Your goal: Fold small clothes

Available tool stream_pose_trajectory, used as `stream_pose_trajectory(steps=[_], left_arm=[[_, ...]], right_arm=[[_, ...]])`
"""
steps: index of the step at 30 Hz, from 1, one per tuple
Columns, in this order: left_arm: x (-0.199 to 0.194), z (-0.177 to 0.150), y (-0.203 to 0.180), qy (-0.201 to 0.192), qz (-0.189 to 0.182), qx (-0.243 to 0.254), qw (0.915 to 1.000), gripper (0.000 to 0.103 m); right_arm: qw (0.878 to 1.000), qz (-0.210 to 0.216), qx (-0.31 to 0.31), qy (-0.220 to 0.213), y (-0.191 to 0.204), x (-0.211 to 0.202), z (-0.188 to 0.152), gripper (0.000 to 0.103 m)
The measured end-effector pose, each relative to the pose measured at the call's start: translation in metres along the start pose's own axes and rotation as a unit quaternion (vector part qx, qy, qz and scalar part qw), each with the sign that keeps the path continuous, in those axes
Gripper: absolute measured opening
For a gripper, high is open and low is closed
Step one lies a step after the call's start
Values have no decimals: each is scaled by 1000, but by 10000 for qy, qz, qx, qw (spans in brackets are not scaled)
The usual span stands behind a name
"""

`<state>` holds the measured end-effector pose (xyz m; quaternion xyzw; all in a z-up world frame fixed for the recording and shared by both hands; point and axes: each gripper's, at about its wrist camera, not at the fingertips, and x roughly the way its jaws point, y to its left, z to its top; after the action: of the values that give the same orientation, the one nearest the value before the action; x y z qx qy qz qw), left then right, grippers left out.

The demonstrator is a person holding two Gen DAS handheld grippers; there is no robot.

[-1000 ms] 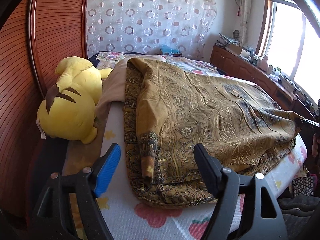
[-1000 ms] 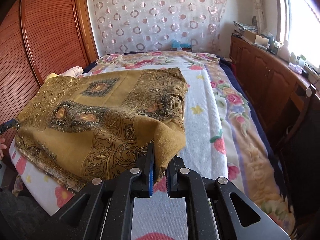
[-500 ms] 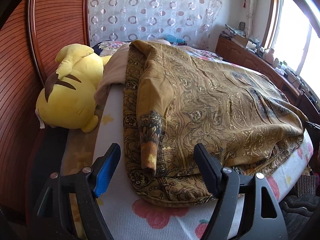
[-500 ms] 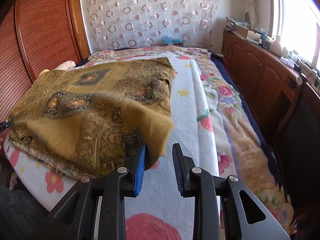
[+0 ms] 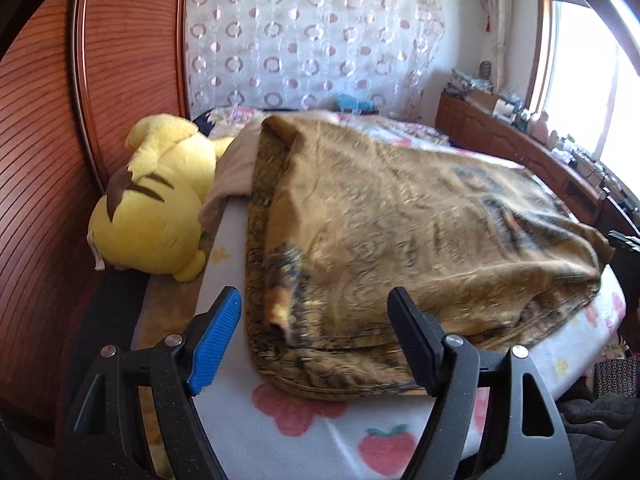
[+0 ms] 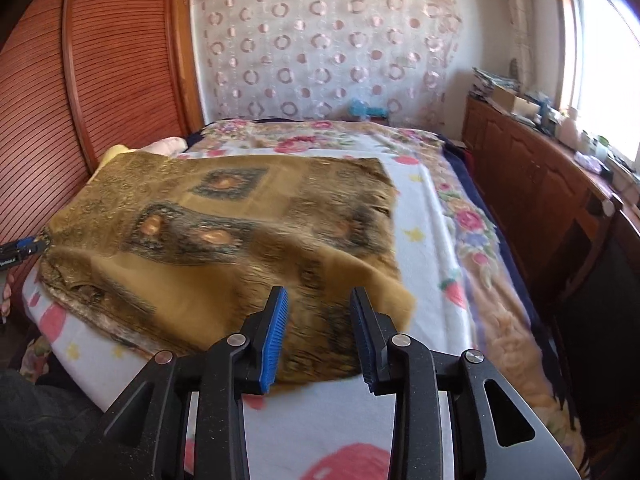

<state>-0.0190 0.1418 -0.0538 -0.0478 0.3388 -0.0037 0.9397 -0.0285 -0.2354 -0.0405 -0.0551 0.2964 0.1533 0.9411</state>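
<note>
Room: bedroom; red-brown slatted wooden headboard point(image 6: 100, 92) at 10 o'clock, window at 2.
Surface: white floral bedspread point(image 6: 424, 248).
Garment: folded golden-brown patterned cloth point(image 6: 224, 248) lying mid-bed.
Left gripper point(image 5: 314, 336): spread, empty.
Right gripper point(image 6: 318, 334): jaws just opening, cloth released.

garment point(image 5: 404, 236): one ochre-gold cloth printed with dark paisley and scroll patterns, with square medallions holding orange centres point(image 6: 218, 236)
state: folded over itself into a rough rectangle, several layers thick; upper layer smooth with light creases
edges: patterned border runs along the near side; lower layers show beneath the top one at the near edge
sleeve: a narrow strip with a dark patterned cuff lies along the top on the left in the left wrist view point(image 5: 280, 292)
place: flat on the white blanket with pink flowers point(image 6: 420, 248), near the bed's front edge
detail: prints partly blurred
</note>
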Motion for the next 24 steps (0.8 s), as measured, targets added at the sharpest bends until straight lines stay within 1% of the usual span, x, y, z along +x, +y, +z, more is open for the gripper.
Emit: stream_pose_trajectory(steps=[4,5,7,8,10,12,15,17,20,21,22,23,24], left_arm=[[-6,-3,-26,-25,-397,224,9990,76],[-4,-4,-36,15,-554,301,9980,76],[2,-6,-49,101,-765,389,9963,67],[8,-8,-60,196,-898,479,9946,65],[14,-11,-76,294,-1035,624,9922,56],[21,-13,-91,381,-1190,791,9890,53],[30,-17,-106,520,-1305,938,9856,51],[34,-19,-114,600,-1391,1025,9831,51],[37,-21,-122,574,-1329,1163,9826,50],[36,-20,-121,567,-1328,1164,9827,48],[36,-20,-121,556,-1309,1144,9832,37],[36,-20,-120,547,-1280,1124,9839,31],[36,-19,-118,551,-1275,1119,9840,21]], right_arm=[[9997,105,-178,93,17,15,0,34],[9997,125,-174,126,20,21,-1,34],[9995,164,-129,240,23,33,-5,34],[9993,166,-115,302,24,39,-8,34],[9990,146,-105,415,24,49,-12,34],[9986,112,-103,509,23,58,-11,34],[9990,64,-104,426,22,56,-14,35],[9993,33,-140,342,24,55,-17,38],[9993,-68,-250,253,28,53,-22,39],[9993,-81,-268,242,30,52,-27,40],[9993,-82,-268,232,30,51,-27,40],[9994,-78,-258,223,30,50,-28,40],[9994,-66,-254,219,30,51,-29,40]])
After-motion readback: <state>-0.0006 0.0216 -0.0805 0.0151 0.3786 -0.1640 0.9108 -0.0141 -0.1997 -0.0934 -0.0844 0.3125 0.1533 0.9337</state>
